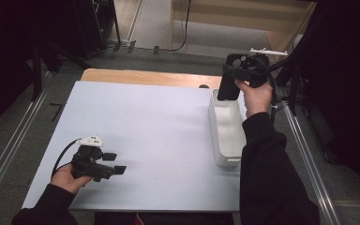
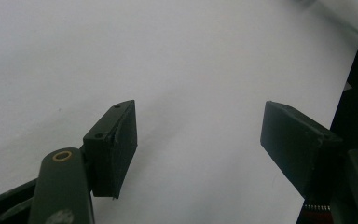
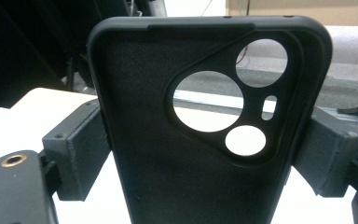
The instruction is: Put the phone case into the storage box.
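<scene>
A black phone case (image 3: 168, 140) with round camera cut-outs stands upright between the jaws of my right gripper (image 3: 200, 163), which is shut on its two long edges. From above, that case (image 1: 228, 86) hangs over the far end of a white bin (image 1: 222, 140), held by the right gripper (image 1: 243, 70) at the table's far right. Low over the near left of the white table (image 1: 159, 122), my left gripper (image 1: 115, 163) lies open with nothing between its fingers. Its two black pads (image 2: 116, 144) stand well apart over bare white surface in the left gripper view.
The long white bin lies along the table's right edge. A strip of bare wood (image 1: 145, 77) runs along the far edge. Metal rails (image 1: 9, 150) flank the table on both sides, and dark stands and cables (image 1: 304, 84) crowd the far right.
</scene>
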Motion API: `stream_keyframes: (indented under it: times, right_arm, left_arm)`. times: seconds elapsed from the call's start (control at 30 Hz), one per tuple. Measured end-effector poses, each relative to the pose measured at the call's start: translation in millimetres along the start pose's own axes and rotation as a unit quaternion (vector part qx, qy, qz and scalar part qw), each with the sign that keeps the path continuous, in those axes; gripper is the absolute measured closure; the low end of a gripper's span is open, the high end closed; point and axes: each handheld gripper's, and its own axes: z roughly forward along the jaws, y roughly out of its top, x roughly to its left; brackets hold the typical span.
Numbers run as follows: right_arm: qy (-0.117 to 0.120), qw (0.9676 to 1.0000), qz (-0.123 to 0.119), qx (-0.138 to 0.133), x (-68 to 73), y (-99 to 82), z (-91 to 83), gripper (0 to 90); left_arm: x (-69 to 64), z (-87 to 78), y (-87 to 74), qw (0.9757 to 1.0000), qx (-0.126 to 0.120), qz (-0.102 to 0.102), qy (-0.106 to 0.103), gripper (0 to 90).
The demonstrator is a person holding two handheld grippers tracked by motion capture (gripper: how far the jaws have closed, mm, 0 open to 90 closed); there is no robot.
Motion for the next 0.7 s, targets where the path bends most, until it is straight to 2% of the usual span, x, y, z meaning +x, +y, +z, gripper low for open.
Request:
stream_keyframes:
  times: [0.37,0.53,0.7]
  right_arm:
    - [-0.034,0.9994,0.006,-0.003,-6.5,6.8,22.1,12.4]
    - [-0.040,0.9990,0.021,-0.003,-10.7,5.9,31.0,12.4]
    - [-0.044,0.9989,0.016,-0.008,-10.2,7.9,35.9,12.5]
  left_arm:
    - [0.5,-0.1,0.0,1.0000,0.002,0.002,0.002,26.9]
    - [0.8,-0.2,-0.2,1.0000,0.001,0.002,0.001,27.0]
    - [0.8,-0.2,-0.2,1.0000,0.001,0.003,0.000,27.0]
